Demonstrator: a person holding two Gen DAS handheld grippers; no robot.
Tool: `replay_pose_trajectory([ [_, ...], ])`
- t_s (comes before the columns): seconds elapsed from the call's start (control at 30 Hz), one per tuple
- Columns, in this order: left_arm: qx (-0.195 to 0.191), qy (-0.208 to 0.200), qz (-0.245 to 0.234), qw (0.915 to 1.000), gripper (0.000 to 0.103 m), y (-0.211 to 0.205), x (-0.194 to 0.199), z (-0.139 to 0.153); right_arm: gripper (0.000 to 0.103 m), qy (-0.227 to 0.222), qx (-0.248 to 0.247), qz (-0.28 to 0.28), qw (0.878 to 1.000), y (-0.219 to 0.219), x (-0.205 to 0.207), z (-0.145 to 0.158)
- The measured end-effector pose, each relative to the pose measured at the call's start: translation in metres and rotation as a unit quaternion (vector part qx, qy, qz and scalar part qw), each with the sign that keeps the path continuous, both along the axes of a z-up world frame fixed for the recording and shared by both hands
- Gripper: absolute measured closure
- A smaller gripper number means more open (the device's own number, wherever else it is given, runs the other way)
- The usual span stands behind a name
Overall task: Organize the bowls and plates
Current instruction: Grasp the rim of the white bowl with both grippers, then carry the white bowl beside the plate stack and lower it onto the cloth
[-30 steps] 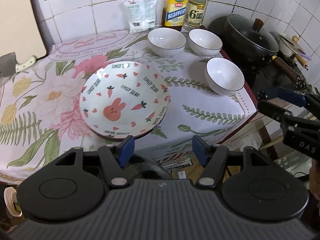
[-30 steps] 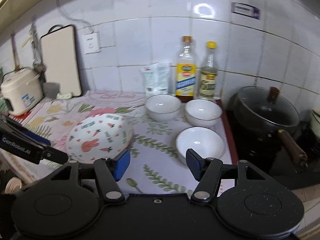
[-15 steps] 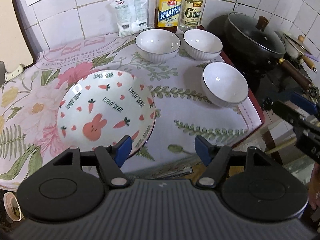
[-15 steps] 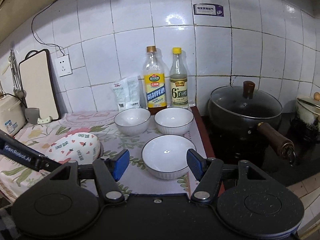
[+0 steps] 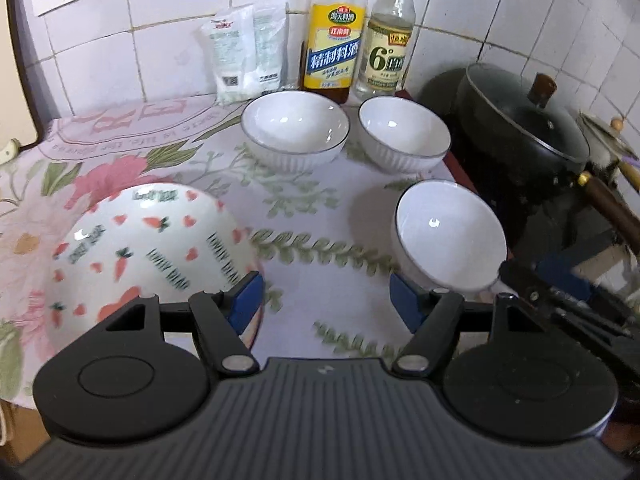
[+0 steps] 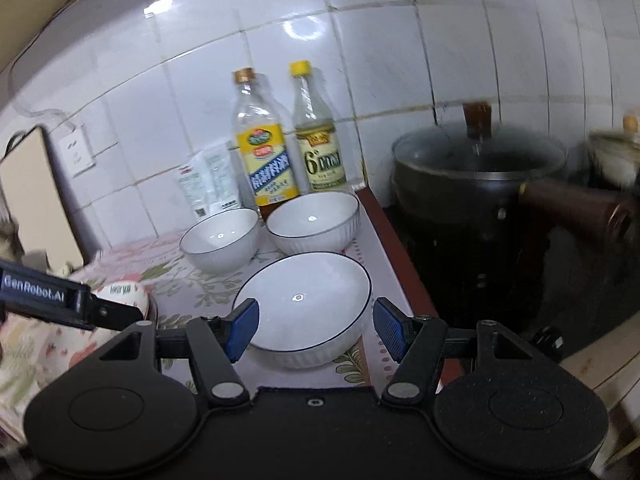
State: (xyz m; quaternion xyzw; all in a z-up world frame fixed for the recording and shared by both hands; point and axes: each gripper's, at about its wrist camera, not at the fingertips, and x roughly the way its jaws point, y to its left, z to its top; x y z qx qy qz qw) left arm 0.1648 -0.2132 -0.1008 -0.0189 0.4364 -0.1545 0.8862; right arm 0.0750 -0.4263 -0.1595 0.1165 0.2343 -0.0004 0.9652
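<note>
A stack of white plates with a rabbit and carrot print (image 5: 148,256) lies on the floral cloth at the left. Three white bowls stand to the right: two at the back (image 5: 295,130) (image 5: 404,133) and one at the front (image 5: 448,236). My left gripper (image 5: 326,302) is open and empty, its left finger over the plates' right rim. My right gripper (image 6: 316,326) is open and empty, with the front bowl (image 6: 306,306) just beyond its fingertips. The right gripper also shows at the right edge of the left wrist view (image 5: 560,300).
Two bottles (image 5: 335,36) (image 5: 390,36) and a white packet (image 5: 246,54) stand against the tiled wall behind the bowls. A black lidded pot (image 5: 520,120) with a brown handle sits on the stove at the right. The cloth's right edge (image 6: 384,240) borders the stove.
Both grippers have moved forward toward the counter. The left one now reaches over the plates' rim. The right one has closed in on the front bowl.
</note>
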Motion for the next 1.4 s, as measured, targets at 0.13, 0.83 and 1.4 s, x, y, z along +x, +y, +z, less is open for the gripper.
replay_pose_trajectory([
  [0.13, -0.021, 0.011, 0.013, 0.9996, 0.034, -0.014, 0.015, -0.016, 0.035, 0.013, 0.038, -0.021, 0.999, -0.014, 0.017, -0.016],
  [0.83, -0.08, 0.081, -0.007, 0.9935, 0.085, -0.061, 0.04, -0.057, 0.075, 0.094, 0.122, -0.019, 0.988, -0.037, 0.055, -0.04],
  [1.4, -0.067, 0.098, 0.016, 0.9928, 0.086, -0.012, 0.009, -0.042, 0.08, 0.121, 0.1, 0.018, 0.987, 0.008, 0.043, -0.019],
])
